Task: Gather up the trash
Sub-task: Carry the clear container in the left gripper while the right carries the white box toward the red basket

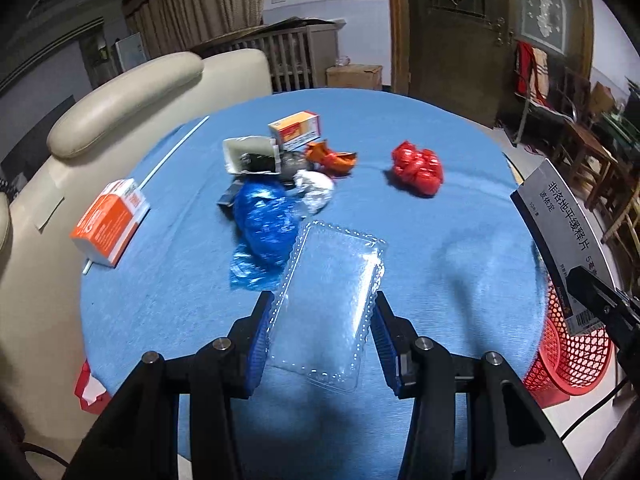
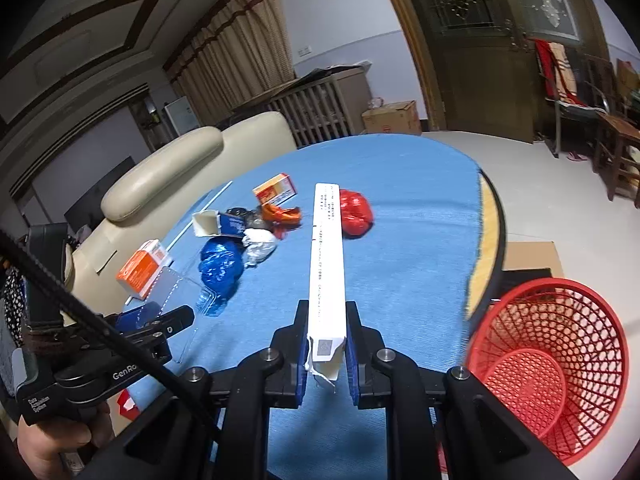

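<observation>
My left gripper (image 1: 324,312) is shut on a clear plastic clamshell box (image 1: 328,280), its blue pads pressing both long sides, above the blue tablecloth (image 1: 440,240). My right gripper (image 2: 327,320) is shut on a long white medicine box (image 2: 326,256) that sticks out forward over the table. The same box (image 1: 560,224) shows at the right edge of the left wrist view. A red mesh basket (image 2: 548,364) stands on the floor off the table's right edge. Loose trash lies mid-table: a blue bag (image 1: 264,220), crumpled white paper (image 1: 316,190), a red bag (image 1: 418,172) and an orange wrapper (image 1: 332,158).
An orange box (image 1: 110,226) lies at the table's left edge beside a thin white stick (image 1: 176,152). An opened white carton (image 1: 252,156) and a small orange-white box (image 1: 296,130) sit further back. A cream sofa (image 1: 120,92) borders the table's left side.
</observation>
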Demonstrator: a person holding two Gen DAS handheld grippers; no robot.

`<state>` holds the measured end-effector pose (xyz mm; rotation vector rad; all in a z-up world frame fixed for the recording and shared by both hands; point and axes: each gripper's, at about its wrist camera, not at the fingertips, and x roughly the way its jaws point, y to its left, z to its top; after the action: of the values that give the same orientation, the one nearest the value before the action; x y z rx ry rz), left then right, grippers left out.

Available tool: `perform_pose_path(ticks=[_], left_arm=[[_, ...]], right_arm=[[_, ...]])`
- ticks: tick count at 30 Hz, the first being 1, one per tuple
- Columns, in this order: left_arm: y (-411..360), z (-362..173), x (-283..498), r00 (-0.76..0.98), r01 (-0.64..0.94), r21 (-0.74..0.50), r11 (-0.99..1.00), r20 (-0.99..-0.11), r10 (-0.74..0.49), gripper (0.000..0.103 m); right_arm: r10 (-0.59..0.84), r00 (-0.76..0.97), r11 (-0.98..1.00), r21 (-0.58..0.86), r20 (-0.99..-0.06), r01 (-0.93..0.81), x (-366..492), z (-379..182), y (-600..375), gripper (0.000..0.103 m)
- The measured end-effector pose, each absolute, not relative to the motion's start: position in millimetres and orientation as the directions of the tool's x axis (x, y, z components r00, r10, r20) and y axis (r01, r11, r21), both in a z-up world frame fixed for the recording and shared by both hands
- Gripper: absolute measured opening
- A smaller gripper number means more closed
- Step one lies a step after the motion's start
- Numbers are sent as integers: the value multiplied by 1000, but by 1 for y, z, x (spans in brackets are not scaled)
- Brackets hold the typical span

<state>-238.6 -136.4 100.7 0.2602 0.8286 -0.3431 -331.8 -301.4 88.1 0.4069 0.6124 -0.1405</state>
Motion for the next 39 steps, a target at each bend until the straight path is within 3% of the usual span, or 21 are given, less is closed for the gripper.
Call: perform_pose_path(ticks=[23,39], left_arm=[[-232,92,-269,581,562,140,815,-769,-268,49],[-295,76,-290,520,666,142,732,-792,-319,49]], right_arm=[[-130,804,826,385,-580,411,-393,75,-376,16],[-229,708,706,386,-668,594,-437,28,-449,16]])
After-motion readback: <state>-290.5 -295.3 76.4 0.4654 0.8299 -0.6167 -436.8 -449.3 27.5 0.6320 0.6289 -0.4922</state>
